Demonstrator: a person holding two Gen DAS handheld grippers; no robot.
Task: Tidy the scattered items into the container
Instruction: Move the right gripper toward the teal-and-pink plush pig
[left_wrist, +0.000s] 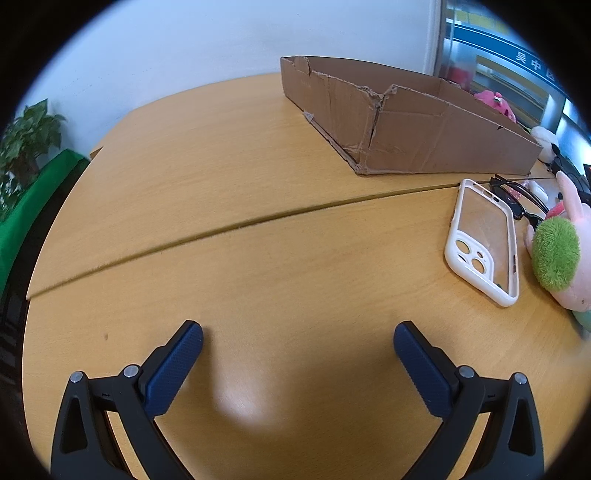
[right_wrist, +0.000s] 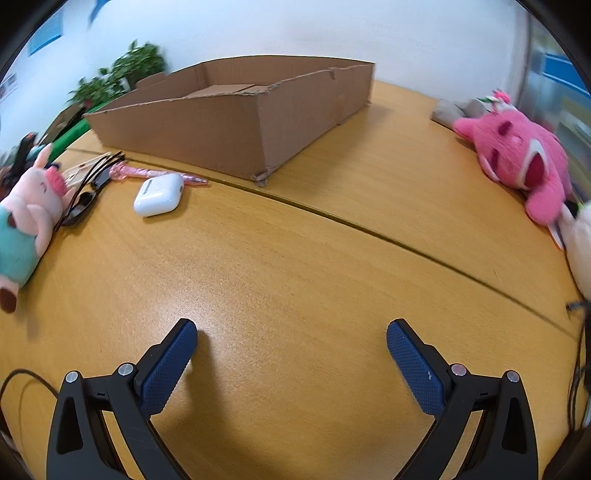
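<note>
The left gripper (left_wrist: 298, 334) hangs over bare wood of the table (left_wrist: 258, 258), its two blue fingers wide apart and nothing between them. The right gripper (right_wrist: 291, 332) is in the same state: spread wide, empty, above the tabletop.

The landmark is the cardboard box (left_wrist: 406, 122), a low, torn tray that stands on the far half of the table, behind the seam between the two tabletops. In the right wrist view only a part of its floor shows over the near wall, so its full content cannot be judged.

In front of the box, toward the left gripper's right side, lies a white phone case (left_wrist: 482, 240), flat, its camera holes turned to the gripper. Just beside the case, between it and the box, are black glasses (left_wrist: 517, 199); they are partly covered by a pig plush toy (left_wrist: 569, 251), which is cut off by the edge of the picture.

From the right wrist, a white earbuds case (right_wrist: 159, 194) lies in front of the box's left corner, touching a pink wrapped stick-like item (right_wrist: 155, 173); what this item is I cannot tell. To the right of the box, well apart, lies a pink plush (right_wrist: 517, 158), blurred. A pale object at the far right edge is too cropped to name.
</note>
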